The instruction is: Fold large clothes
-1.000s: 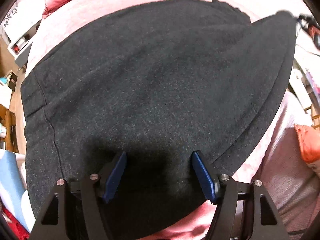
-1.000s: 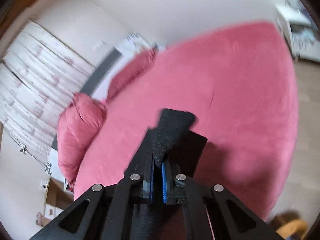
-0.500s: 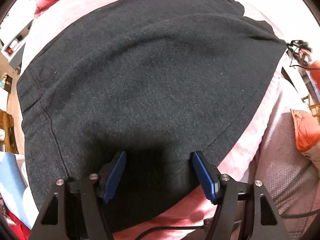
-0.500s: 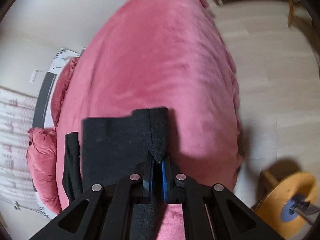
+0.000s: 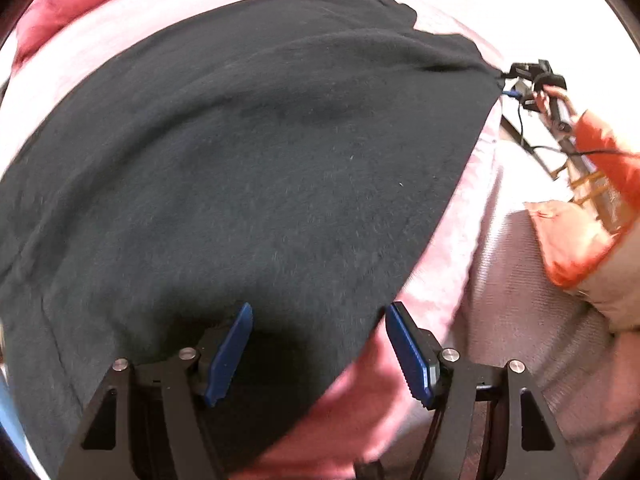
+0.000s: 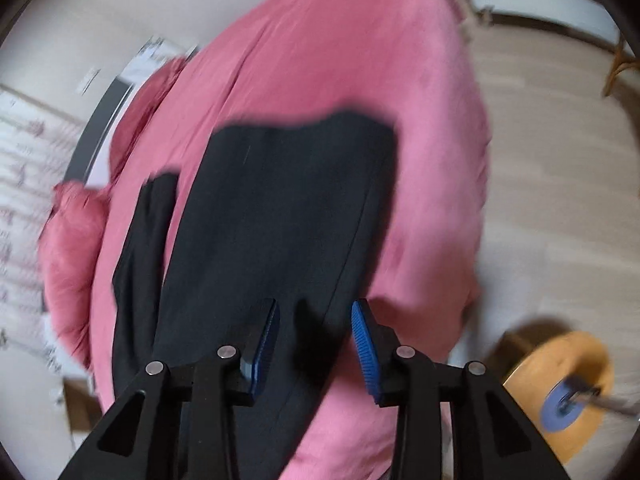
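Observation:
A large black garment [image 5: 260, 140] lies spread on the pink bed cover [image 5: 452, 264]. My left gripper [image 5: 320, 312] hangs open just above the garment's near right edge, with nothing between its blue pads. In the right wrist view the same garment [image 6: 288, 200] lies folded into a long panel on the bed [image 6: 340, 60], with a narrow black strip [image 6: 148, 240] beside it on the left. My right gripper [image 6: 316, 306] is over the panel's near end. Its jaws are opening, and the cloth lies below them, free of the pads.
Pink pillows [image 6: 72, 240] lie at the head of the bed. A round yellow stool [image 6: 560, 384] stands on the pale wooden floor [image 6: 540, 160] to the right. A hand [image 5: 550, 96] in an orange sleeve [image 5: 608, 148] shows beyond the garment's far corner.
The right gripper came down to the bed with the garment's corner pinched, then parted its jaws and let the cloth go. The left gripper drifted towards the garment's right edge, still open.

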Demonstrator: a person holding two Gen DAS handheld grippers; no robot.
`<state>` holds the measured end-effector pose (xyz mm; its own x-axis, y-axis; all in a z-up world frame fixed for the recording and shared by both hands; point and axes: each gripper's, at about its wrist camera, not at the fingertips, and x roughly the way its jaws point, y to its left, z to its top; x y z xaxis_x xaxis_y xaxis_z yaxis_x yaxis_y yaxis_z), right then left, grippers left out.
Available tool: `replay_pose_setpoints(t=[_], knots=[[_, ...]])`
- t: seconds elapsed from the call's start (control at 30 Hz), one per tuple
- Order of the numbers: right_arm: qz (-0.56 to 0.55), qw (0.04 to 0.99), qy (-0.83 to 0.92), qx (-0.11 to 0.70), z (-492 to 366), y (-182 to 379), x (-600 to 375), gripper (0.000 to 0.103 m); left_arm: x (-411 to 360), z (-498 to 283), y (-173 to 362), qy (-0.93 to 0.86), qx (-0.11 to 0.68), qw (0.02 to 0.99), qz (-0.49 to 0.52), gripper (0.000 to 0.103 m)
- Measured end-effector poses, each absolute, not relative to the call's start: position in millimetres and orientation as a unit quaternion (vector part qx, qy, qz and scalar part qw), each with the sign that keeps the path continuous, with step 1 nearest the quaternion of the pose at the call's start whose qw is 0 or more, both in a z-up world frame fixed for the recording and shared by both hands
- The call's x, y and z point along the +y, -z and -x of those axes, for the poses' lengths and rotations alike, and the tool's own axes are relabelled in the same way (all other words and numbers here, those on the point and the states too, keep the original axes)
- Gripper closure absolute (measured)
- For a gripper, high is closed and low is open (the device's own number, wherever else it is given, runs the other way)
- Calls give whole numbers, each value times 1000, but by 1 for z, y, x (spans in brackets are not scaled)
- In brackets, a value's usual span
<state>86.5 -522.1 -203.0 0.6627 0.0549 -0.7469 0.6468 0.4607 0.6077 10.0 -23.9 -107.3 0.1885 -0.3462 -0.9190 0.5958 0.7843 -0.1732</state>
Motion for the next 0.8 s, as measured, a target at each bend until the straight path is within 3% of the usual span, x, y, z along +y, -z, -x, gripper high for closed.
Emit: replay_pose_setpoints(t=[0.03, 0.1, 0.23, 0.33, 0.4, 0.47, 0.53, 0.7, 0.8], knots=[[-492, 771, 187, 359, -86, 208, -516, 68, -30, -12, 107, 307, 552, 766, -120, 30], [-500, 764, 196, 358, -84, 210, -513, 91, -35, -15, 111, 312, 552, 763, -126, 26], [-499, 768, 205, 346, -74, 188, -516, 97, -31, -5, 114, 325, 560, 748, -147, 26], [-494, 777, 214, 327, -66, 165, -524, 97, -20, 5, 113, 326, 564, 746, -138, 27], [-468, 763, 247, 372, -63, 177, -520, 97, -12, 1, 111, 325, 564, 749, -125, 30], [-455, 727, 290, 426, -59, 205, -523, 86, -6, -9, 101, 326, 560, 755, -101, 37], [-466, 724, 309, 403, -53, 205, -526, 77, 5, -23, 80, 312, 533, 784, -65, 36], [-317, 809, 353, 347, -76, 135, -499, 73, 33, -71, 44, 195, 440, 877, -23, 28], [-271, 853, 265, 358, -120, 115, -469, 72, 38, -118, 53, 107, 443, 889, -34, 27]])
